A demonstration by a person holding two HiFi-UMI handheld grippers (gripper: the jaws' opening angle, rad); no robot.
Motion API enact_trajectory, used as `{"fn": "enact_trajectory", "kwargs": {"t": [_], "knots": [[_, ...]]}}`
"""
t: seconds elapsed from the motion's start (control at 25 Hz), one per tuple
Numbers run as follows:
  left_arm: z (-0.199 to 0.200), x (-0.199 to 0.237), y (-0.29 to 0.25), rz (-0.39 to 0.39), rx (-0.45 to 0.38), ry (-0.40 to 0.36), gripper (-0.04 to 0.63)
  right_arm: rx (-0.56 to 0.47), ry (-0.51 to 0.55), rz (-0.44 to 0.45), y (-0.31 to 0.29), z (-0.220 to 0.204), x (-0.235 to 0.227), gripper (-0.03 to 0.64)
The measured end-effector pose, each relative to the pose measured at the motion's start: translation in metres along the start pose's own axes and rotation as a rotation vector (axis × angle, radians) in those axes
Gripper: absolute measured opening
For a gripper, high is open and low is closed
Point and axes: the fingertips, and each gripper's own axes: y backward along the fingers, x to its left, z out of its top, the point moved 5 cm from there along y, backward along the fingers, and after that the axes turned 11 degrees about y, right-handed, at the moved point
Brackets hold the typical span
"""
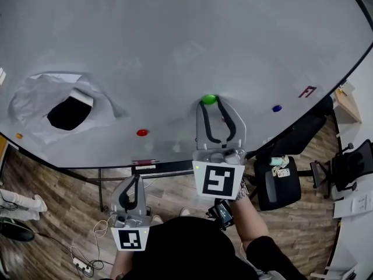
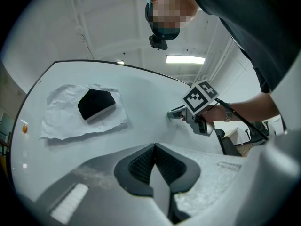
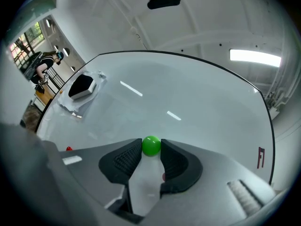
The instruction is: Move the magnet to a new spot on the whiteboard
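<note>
A green magnet (image 1: 208, 99) sticks to the whiteboard (image 1: 175, 39) just right of its lower middle. My right gripper (image 1: 211, 101) points at the board, and the green magnet (image 3: 151, 145) sits between its two fingertips. The jaws stand spread about as wide as the magnet and do not visibly press it, so this gripper is open. In the left gripper view the right gripper (image 2: 170, 114) touches the board with its tips. My left gripper (image 1: 137, 177) hangs back below the board's lower edge. Its jaws meet at the tips (image 2: 154, 147), shut on nothing.
A black eraser (image 1: 70, 112) lies on crumpled white paper (image 1: 35, 107) at the board's left. A red magnet (image 1: 142, 132), a blue magnet (image 1: 276, 108) and an orange magnet (image 1: 18, 136) also stick to the board. A red mark (image 1: 307, 91) is at the right edge. A black office chair (image 1: 280, 174) stands lower right.
</note>
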Motion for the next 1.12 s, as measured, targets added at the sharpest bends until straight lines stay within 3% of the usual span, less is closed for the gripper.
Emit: {"fn": "enact_trajectory", "kwargs": {"t": [1.12], "knots": [[0.004, 0.017, 0.033, 0.06, 0.013, 0.001, 0.002, 0.026, -0.045, 0.028, 0.002, 0.005, -0.003, 0.126]]}}
